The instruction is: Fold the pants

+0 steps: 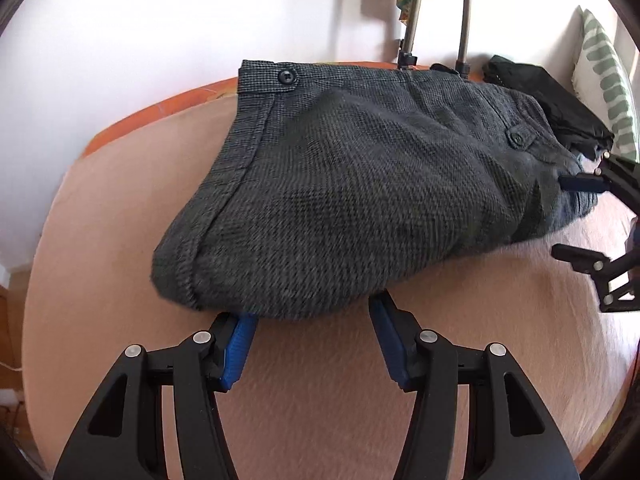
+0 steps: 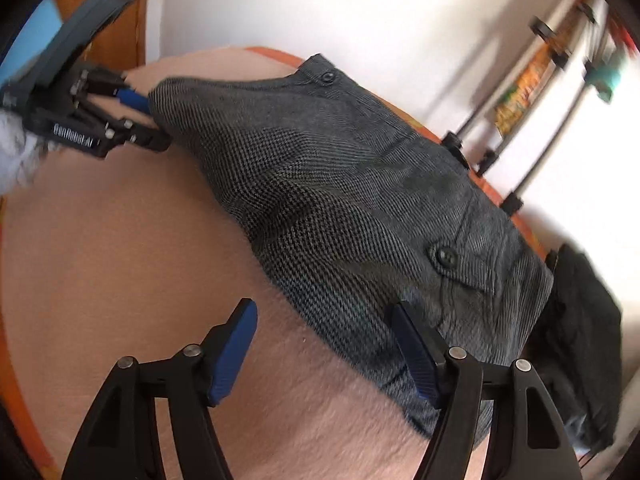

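Well, the grey pants (image 1: 360,184) lie folded into a thick bundle on the pink bed (image 1: 120,240), by the wall. The left gripper (image 1: 312,332) and the right gripper (image 2: 324,348) both gape wide at its near edge, gripping nothing. I'd say a nudge from either could shove the layers askew, or a shallow bite might lift only the top layer.

White wall (image 1: 160,20) behind, daylight-lit. Bed with peach cover (image 1: 120,240), orange edge (image 1: 160,108) along the wall. Tripod legs (image 1: 464,20) at the far side, green-striped pillow (image 1: 604,80) right. Wooden panel (image 2: 116,28) far left.
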### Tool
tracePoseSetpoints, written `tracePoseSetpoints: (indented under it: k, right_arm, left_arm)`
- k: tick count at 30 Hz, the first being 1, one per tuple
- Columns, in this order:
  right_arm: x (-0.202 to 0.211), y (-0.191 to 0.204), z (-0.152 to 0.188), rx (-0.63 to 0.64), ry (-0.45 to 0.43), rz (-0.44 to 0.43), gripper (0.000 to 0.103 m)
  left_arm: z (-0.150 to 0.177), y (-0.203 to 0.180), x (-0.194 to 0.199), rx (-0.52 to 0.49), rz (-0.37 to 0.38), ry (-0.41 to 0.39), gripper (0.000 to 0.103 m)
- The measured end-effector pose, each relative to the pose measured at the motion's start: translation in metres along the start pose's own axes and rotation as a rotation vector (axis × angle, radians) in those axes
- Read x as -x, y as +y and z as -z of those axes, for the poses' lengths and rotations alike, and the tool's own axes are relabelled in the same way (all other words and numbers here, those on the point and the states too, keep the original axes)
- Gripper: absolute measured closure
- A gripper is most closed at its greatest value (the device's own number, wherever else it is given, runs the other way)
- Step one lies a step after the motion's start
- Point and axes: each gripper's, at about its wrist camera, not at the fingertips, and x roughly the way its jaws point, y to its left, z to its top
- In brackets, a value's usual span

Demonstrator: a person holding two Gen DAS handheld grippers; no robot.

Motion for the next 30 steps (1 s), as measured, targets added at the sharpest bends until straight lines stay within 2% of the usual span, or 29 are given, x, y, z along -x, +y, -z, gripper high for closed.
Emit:
tracePoseSetpoints:
  k: [1, 2, 3, 5, 8, 12, 17, 19, 26, 28, 30]
  right_arm:
    - [-0.002, 0.001, -0.002, 0.015, 0.004, 0.015, 0.050]
    - [-0.004, -0.002, -0.006, 0.020, 0.008, 0.022, 0.055]
    - [-0.004, -0.005, -0.008, 0.015, 0.009, 0.022, 0.062]
    - [-0.002, -0.018, -0.015, -0.020, -0.001, 0.030, 0.065]
    - [0.003, -0.031, -0.022, -0.052, -0.027, 0.035, 0.065]
    - [0.019, -0.022, -0.022, -0.047, -0.066, 0.023, 0.064]
    - [0.029, 0.028, -0.019, 0.112, -0.120, -0.005, 0.060]
    - [0.023, 0.045, -0.019, 0.187, -0.115, 0.019, 0.052]
    - [-0.002, 0.076, -0.028, 0.312, -0.107, 0.076, 0.052]
    - [-0.010, 0.074, -0.034, 0.322, -0.112, 0.101, 0.058]
    - [-0.019, 0.071, -0.040, 0.332, -0.092, 0.131, 0.073]
  left_arm:
    - [-0.001, 0.001, 0.001, 0.006, 0.014, -0.002, 0.062]
    - [-0.004, 0.002, 0.002, 0.013, 0.032, -0.005, 0.078]
    - [-0.007, 0.003, 0.004, 0.019, 0.050, -0.006, 0.088]
    - [-0.012, 0.005, 0.009, 0.028, 0.078, -0.009, 0.092]
    - [-0.021, 0.010, 0.022, 0.050, 0.126, -0.016, 0.095]
    - [-0.034, 0.019, 0.041, 0.075, 0.152, -0.019, 0.096]
    - [-0.043, 0.028, 0.056, 0.109, 0.188, -0.001, 0.098]
    - [-0.043, 0.028, 0.060, 0.100, 0.162, -0.002, 0.098]
    - [-0.026, 0.023, 0.062, 0.035, 0.098, 0.013, 0.098]
    - [-0.023, 0.027, 0.063, 0.052, 0.104, 0.011, 0.098]
    - [-0.021, 0.031, 0.063, 0.067, 0.104, 0.006, 0.097]
